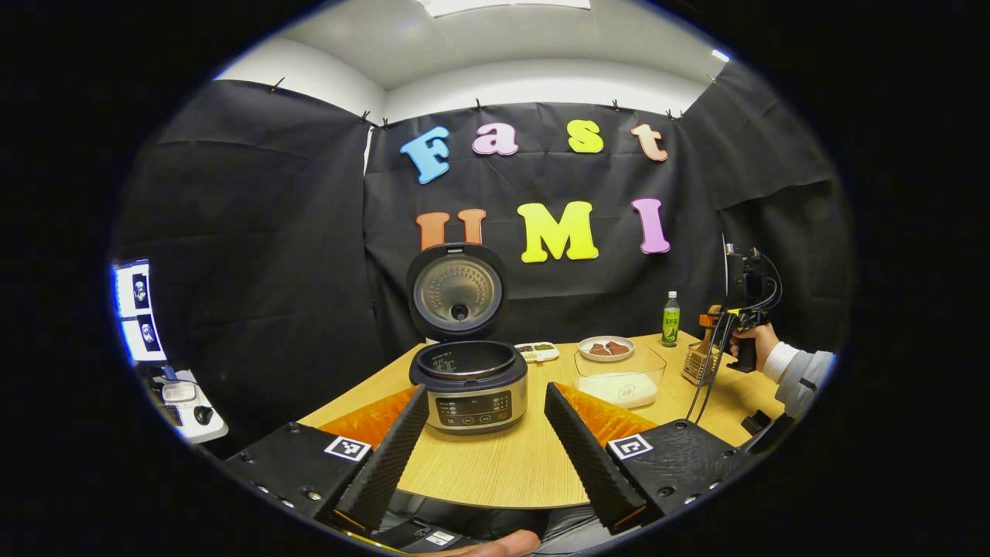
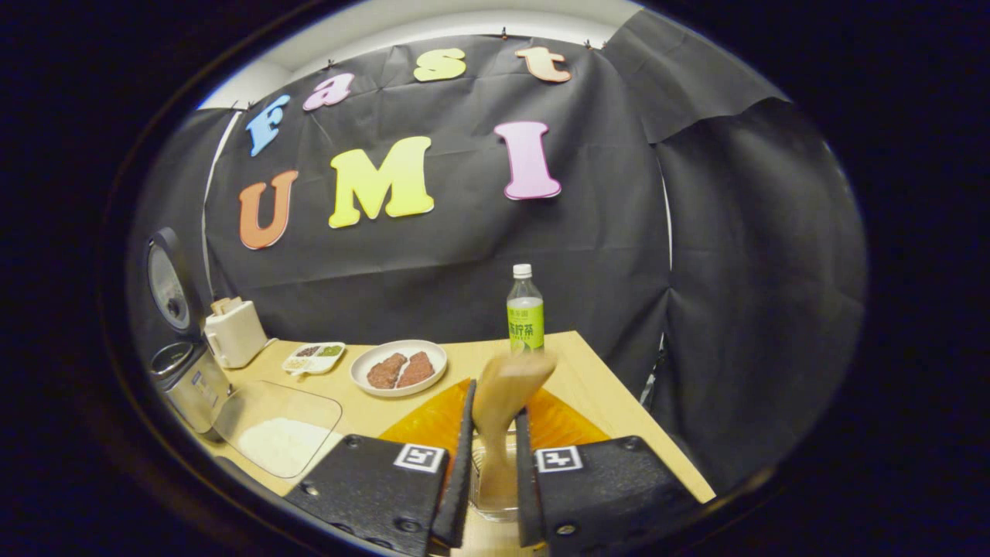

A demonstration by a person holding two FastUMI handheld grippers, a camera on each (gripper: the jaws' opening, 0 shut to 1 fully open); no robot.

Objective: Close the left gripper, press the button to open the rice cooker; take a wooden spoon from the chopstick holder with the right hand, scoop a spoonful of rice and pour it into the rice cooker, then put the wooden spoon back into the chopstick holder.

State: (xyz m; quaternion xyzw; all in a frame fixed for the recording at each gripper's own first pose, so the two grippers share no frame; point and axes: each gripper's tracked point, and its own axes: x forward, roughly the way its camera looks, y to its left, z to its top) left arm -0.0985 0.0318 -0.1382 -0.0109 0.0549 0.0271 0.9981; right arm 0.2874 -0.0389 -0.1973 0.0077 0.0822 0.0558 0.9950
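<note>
One wooden table (image 1: 534,464) stands before black cloth (image 1: 255,255) walls.

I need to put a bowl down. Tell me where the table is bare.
Bare wood lies in front of the rice cooker along the table near edge, and right of the green bottle toward the far corner. It is crowded between cooker, clear rice container, meat plate and chopstick holder.

Layout of the round-edged wooden table (image 1: 526,464).
Open silver rice cooker (image 1: 469,385) stands left; clear plastic rice tub (image 1: 621,377) right of it, white meat plate (image 1: 606,348) behind the tub.
</note>
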